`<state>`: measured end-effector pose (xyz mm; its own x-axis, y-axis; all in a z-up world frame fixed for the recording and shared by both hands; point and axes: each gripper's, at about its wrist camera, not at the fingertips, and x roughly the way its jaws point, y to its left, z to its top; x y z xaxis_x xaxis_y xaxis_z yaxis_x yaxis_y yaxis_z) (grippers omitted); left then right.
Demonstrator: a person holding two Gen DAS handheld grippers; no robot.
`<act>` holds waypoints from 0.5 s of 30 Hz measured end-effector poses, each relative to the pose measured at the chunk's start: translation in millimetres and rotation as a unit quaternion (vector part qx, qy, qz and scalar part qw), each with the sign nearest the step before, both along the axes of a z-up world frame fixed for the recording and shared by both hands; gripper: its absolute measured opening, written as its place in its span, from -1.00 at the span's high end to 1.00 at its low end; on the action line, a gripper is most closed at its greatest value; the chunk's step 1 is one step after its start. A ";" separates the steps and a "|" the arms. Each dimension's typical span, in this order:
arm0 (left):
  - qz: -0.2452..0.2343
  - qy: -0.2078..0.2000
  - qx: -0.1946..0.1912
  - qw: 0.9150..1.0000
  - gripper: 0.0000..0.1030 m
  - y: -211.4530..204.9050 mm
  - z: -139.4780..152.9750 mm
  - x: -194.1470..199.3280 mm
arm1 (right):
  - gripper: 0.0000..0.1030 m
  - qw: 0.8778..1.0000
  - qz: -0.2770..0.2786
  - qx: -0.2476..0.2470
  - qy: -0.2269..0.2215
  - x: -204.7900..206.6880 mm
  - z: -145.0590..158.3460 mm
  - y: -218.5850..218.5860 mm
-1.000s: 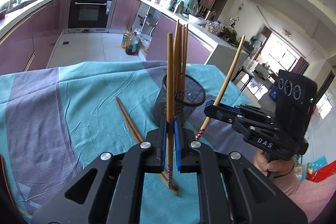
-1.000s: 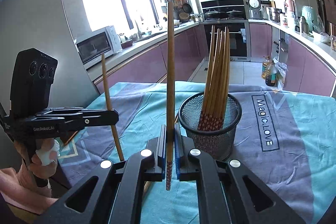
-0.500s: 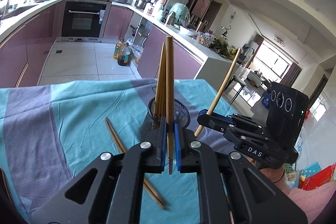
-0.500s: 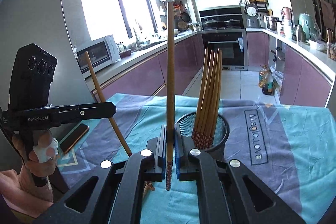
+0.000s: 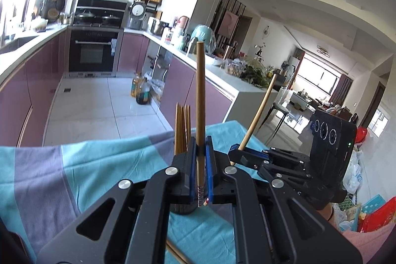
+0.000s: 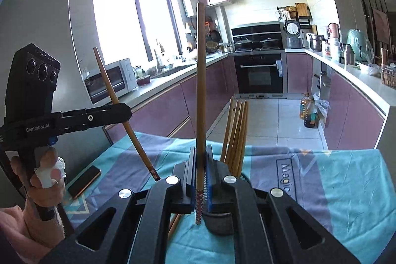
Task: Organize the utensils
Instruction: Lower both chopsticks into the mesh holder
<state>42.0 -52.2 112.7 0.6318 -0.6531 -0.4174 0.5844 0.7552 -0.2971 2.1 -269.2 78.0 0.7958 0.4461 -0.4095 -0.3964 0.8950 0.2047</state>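
Each chopstick you carry is a plain wooden stick, square-shouldered at the top and banded with a red-and-white pattern at the thin end. Your left gripper (image 5: 200, 165) is pinching one chopstick (image 5: 200, 103) upright, patterned tip hanging just below the pads. Your right gripper (image 6: 200, 172) is pinching the other chopstick (image 6: 201, 90) the same way, its decorated tip just beside the dark holder (image 6: 220, 224).

The holder sits directly beneath and slightly ahead of both tongs, mostly hidden by them, with a bundle of chopsticks (image 6: 235, 135) already standing in it. To finish well, I judge you should bring one tip at a time over the holder's mouth, keep the stick near vertical, and lower it until the tip is inside before you loosen the pinch; dropping both together risks them striking the bundle or each other.

Further out, a loose chopstick (image 5: 175, 254) lies on the teal cloth (image 5: 99, 165) under your left tongs, and a phone (image 6: 84, 181) rests on the cloth beside your left hand.
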 end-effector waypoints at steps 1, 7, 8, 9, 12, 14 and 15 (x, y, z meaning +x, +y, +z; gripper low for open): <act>0.001 -0.004 0.001 1.000 0.86 -1.7 2.8 0.7 | 0.89 1.000 -0.002 0.000 -0.002 1.5 1.7 -0.1; 0.006 -0.012 0.020 1.000 0.86 -13.0 5.5 6.3 | 0.89 1.000 -0.007 -0.005 -0.007 11.5 4.3 1.3; 0.007 -0.012 0.024 1.000 0.86 -17.9 6.5 10.9 | 0.89 1.000 -0.007 -0.005 -0.006 13.8 3.6 1.9; 0.008 -0.012 0.031 0.999 0.86 -21.3 5.5 12.5 | 0.89 1.000 -0.008 -0.006 -0.005 15.4 2.9 2.8; 0.005 -0.008 0.044 0.999 0.86 -29.9 0.9 17.2 | 0.89 1.000 -0.012 -0.013 -0.002 19.9 -1.2 5.7; 0.007 -0.007 0.053 0.999 0.86 -34.7 -2.5 19.2 | 0.89 1.000 -0.013 -0.013 0.003 22.2 -5.2 7.1; 0.008 -0.006 0.057 0.998 0.86 -36.8 -4.4 19.8 | 0.89 1.000 -0.013 -0.013 0.005 22.9 -7.0 7.0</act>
